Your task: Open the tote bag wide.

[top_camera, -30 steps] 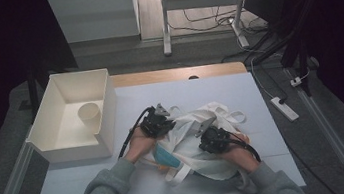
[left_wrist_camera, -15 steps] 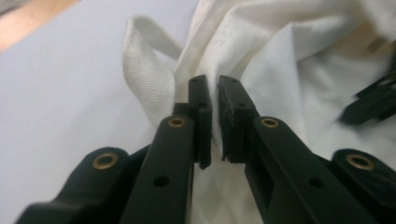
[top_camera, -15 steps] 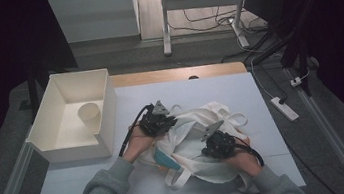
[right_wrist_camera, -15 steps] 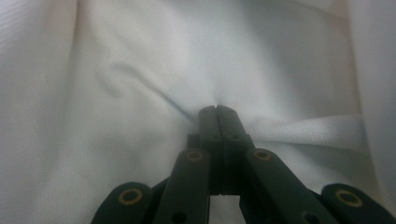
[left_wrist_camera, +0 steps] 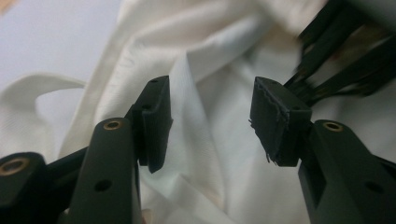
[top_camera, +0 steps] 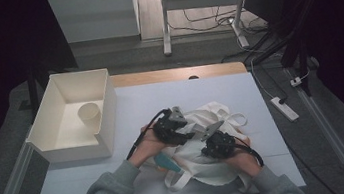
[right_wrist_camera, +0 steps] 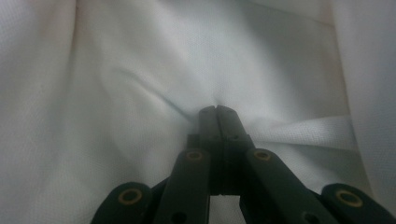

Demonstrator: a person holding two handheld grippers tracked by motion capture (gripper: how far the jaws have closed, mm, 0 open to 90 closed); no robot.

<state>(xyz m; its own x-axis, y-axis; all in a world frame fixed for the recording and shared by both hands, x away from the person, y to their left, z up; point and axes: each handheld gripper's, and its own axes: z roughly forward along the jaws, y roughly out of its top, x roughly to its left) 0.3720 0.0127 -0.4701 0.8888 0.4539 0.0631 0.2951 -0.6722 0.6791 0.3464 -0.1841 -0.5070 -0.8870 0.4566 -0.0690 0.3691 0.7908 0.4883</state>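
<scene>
On the near half of the table (top_camera: 86,189), just in front of the person, a crumpled cream cloth bag (top_camera: 203,158) is being worked with both grippers. The left gripper (left_wrist_camera: 210,116) is held over the bag's folds with its jaws spread wide and nothing between them. The right gripper (right_wrist_camera: 217,116) is pressed together, and a small pucker of fabric is pinched at its tips.

The bag is judged to be light, soft and limp; no shape will be held when it is lifted, and slack folds can be expected to slide. A hem, a raised fold or a handle loop (top_camera: 231,118) should be taken rather than flat cloth.

The long axis is seen to run from near-left to far-right, with handle loops at both ends. Which end carries the opening cannot be told.

A teal object (top_camera: 168,164) lies beside the left hand.
</scene>
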